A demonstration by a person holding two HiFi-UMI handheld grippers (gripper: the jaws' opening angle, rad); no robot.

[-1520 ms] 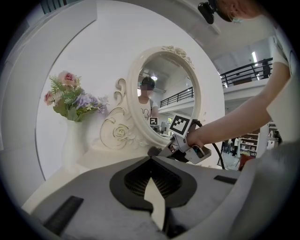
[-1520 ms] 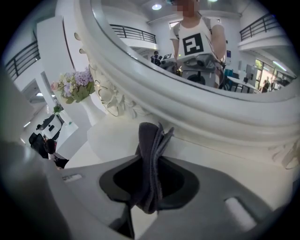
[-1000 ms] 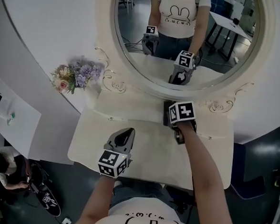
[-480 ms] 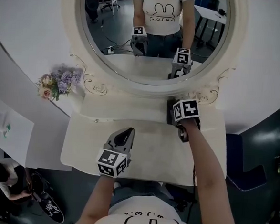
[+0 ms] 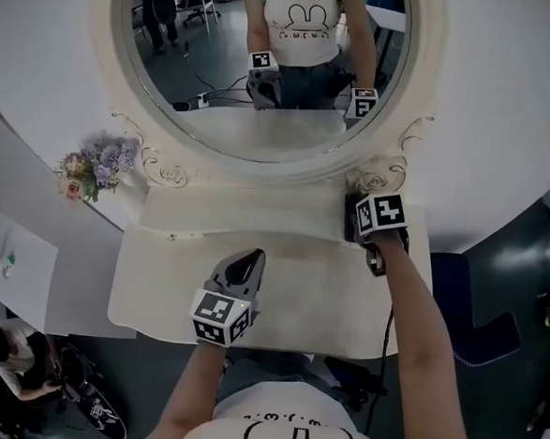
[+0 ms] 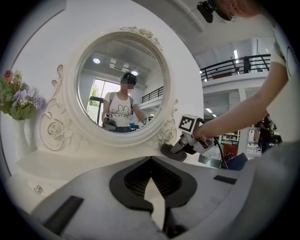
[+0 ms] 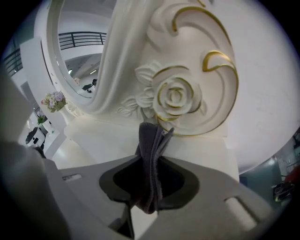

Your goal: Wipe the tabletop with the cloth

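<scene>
No legible text, labels, numbers anywhere.

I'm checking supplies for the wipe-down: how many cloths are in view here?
1. The dark cloth is pinched in the right hand-held gripper at the back right corner of the tabletop, below the carved rose. The left hand-held gripper holds none; others may be hidden.
</scene>
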